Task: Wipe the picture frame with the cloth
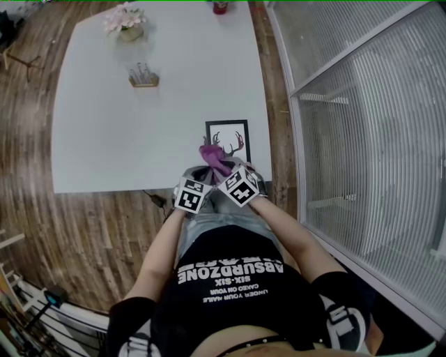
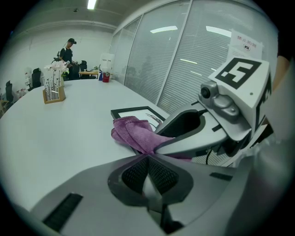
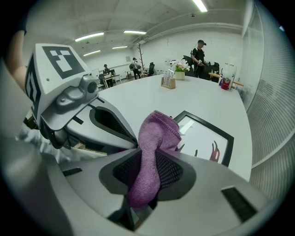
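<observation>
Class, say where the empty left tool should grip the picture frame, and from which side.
Probably the left border's far part, from the left: the picture frame lies flat, so only its rim can be pinched, and the cloth covers its near left corner.

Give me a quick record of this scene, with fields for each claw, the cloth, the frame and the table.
left claw: shut, nothing in it
right claw: shut on the cloth
cloth: purple, free end over the picture frame's near corner
picture frame: flat on the table, by its near edge
table: white, flowers and a wooden holder farther off
</observation>
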{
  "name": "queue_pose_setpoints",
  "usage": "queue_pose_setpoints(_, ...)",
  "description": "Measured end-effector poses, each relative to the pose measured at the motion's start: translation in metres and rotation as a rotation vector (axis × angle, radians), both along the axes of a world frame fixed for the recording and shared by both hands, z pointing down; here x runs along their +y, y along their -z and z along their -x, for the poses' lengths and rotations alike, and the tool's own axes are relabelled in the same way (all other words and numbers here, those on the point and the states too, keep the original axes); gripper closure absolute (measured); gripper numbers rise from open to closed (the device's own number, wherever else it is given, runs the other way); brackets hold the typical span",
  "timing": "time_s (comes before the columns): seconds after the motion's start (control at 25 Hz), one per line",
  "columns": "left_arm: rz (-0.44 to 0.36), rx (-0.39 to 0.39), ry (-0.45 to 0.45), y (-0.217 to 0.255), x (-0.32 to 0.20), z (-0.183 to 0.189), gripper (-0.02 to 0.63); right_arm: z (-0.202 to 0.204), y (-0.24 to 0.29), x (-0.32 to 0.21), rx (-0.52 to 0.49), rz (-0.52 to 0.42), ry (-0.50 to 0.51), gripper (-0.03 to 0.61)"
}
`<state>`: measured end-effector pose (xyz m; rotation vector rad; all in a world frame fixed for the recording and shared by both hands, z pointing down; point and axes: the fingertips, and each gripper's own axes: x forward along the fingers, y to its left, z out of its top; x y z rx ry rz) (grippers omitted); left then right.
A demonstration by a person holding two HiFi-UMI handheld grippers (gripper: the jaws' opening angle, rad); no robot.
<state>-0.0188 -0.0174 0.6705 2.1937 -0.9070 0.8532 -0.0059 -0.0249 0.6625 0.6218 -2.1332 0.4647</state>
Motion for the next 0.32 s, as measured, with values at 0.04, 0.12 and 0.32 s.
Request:
queue_pose_setpoints(0.04, -0.001, -0.001, 0.0, -0.0001, -0.0001, 0.0001, 0.598, 0.0003, 0.0002, -0.0003, -0.002, -0.001, 0.001, 0.471)
queue_pose_setpoints(0.12, -0.002, -0.003, 0.0, -0.0002, 0.0002, 0.0002, 0.598, 0.0005, 0.0009, -0.0004, -0.003, -0.003, 0.001, 0.471)
queue_pose_setpoints(0.32, 0.0, -0.008, -0.001, -0.0016, 0.0011, -0.0001, 0.598, -0.0004, -0.0009, 0.0005, -0.003, -0.002, 0.001, 0.471)
